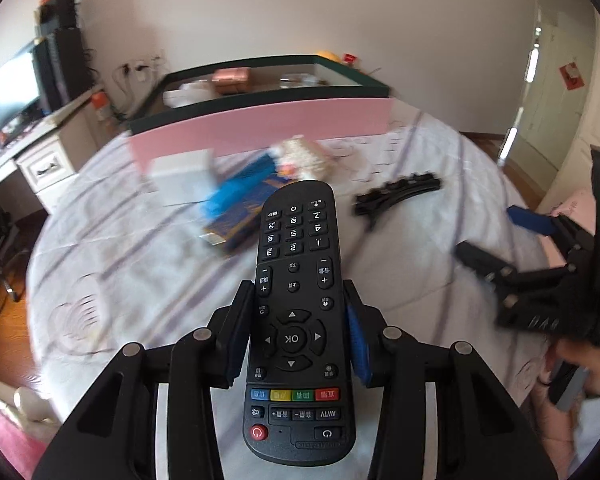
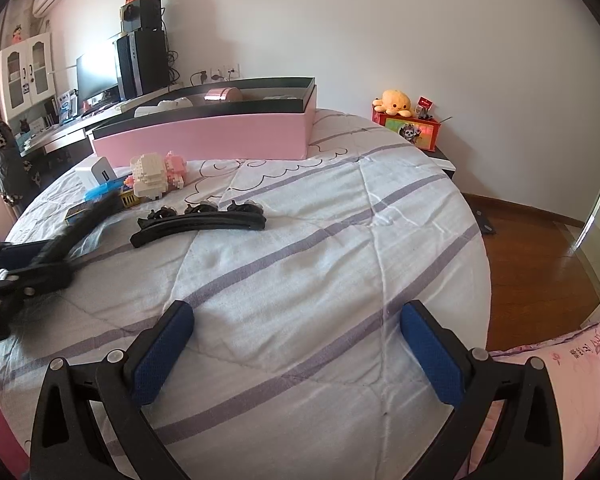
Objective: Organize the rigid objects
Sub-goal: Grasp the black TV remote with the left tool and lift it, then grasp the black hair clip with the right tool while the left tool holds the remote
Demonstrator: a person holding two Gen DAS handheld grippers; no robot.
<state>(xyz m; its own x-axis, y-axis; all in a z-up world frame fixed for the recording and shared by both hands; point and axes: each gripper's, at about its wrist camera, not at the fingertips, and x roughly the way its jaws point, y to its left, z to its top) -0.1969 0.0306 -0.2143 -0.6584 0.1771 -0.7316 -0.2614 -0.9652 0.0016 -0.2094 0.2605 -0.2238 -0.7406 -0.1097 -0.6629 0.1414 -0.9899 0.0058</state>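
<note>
Left gripper (image 1: 298, 344): fingers clamped on a black remote (image 1: 296, 320), centre frame, raised above the bed (image 2: 320, 260). Right gripper (image 2: 296, 356): fingers spread wide, empty, lower frame.

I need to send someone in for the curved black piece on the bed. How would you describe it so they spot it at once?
Start at the long pink box at the far side of the striped bedspread. In front of it sits a white and pink brick-built figure, and just nearer lies the curved black piece. It is the only long, arched, all-black strip, with three small round knobs along its far edge.
</note>
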